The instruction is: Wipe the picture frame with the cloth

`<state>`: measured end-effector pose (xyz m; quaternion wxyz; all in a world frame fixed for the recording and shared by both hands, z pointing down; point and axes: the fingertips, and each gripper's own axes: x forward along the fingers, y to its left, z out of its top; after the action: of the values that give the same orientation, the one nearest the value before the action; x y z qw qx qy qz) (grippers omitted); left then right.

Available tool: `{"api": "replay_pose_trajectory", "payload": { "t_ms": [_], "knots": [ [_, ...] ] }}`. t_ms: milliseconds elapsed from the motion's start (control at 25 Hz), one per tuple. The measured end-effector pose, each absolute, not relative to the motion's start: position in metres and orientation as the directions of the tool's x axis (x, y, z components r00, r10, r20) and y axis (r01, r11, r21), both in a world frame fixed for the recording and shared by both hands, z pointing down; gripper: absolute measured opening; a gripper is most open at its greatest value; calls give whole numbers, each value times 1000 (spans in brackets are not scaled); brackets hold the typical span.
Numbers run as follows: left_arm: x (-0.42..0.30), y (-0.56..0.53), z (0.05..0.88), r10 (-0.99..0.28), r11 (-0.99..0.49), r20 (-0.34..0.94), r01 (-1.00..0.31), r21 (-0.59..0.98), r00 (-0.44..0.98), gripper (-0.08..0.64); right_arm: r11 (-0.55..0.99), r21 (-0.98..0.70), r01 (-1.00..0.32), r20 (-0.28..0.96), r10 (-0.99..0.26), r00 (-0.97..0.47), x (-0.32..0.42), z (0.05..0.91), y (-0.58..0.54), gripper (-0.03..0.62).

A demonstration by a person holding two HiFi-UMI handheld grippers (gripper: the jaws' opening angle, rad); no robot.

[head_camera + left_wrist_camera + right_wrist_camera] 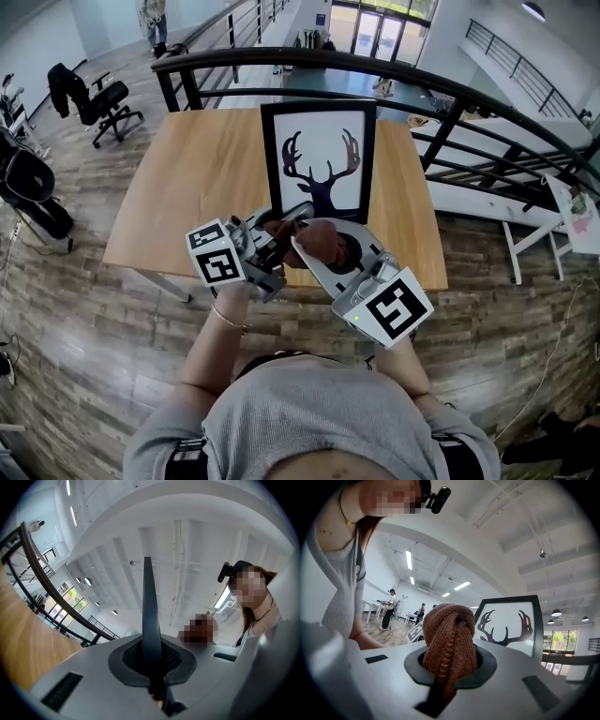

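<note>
Plainly, the picture frame (319, 161) is stood upright toward the far side of the wooden table (187, 178). Its deer print is turned toward the person, so that the glass and black border are offered squarely to a wipe from the near side. How it is propped cannot be told. No cloth is laid on it, so the wiping is judged not to have begun.

The brown cloth (449, 637) is held well short of the frame, above the table's near edge. It is bunched into a thick wad and clenched between the jaws of the right gripper (317, 249). The wad is seen to bulge past the jaw tips, which would let soft fabric rather than hard plastic meet the glass.

The left gripper (147, 569) is kept just beside the right one and tilted upward, away from the table. Its jaws are pressed together with nothing seen gripped between them. It is judged to be held in reserve, perhaps for steadying the frame, since an upright frame could be tipped backward by a push from the cloth. A dark railing (403, 80) is seen just beyond the table's far edge, so a light stroke is called for.
</note>
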<state>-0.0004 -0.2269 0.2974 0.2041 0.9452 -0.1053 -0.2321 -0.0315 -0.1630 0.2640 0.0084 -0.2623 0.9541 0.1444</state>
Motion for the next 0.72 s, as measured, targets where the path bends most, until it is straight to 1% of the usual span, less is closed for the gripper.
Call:
{"api": "replay_pose_trajectory", "payload": {
  "t_ms": [160,280,360,440,520,600,720],
  "knots": [
    [-1,-231,304,-317,-886,-397,-119,448,861,18,882,191,-430,46,-446,-894,-17,301,-166,46],
    [-4,-235,309,-338,-875,-399,-129,466,853,18,910,107,-400,104,-411,-906,-12,320,-168,46],
    [-3,-234,308,-336,-873,-418,-113,474,844,18,912,102,-398,156,-410,-899,-6,331,-169,46],
    [-1,-232,305,-336,-877,-417,-118,466,844,18,912,125,-390,180,-408,-895,-1,332,-167,46],
    [-1,-231,305,-338,-882,-396,-140,451,854,18,922,134,-364,149,-382,-912,-2,319,-161,46],
    [-2,-230,305,-337,-886,-380,-154,437,861,18,917,149,-371,60,-383,-922,-2,292,-157,46],
    [-2,-230,304,-329,-887,-385,-142,439,862,18,832,243,-499,-157,-474,-867,9,229,-163,46]
  ]
}}
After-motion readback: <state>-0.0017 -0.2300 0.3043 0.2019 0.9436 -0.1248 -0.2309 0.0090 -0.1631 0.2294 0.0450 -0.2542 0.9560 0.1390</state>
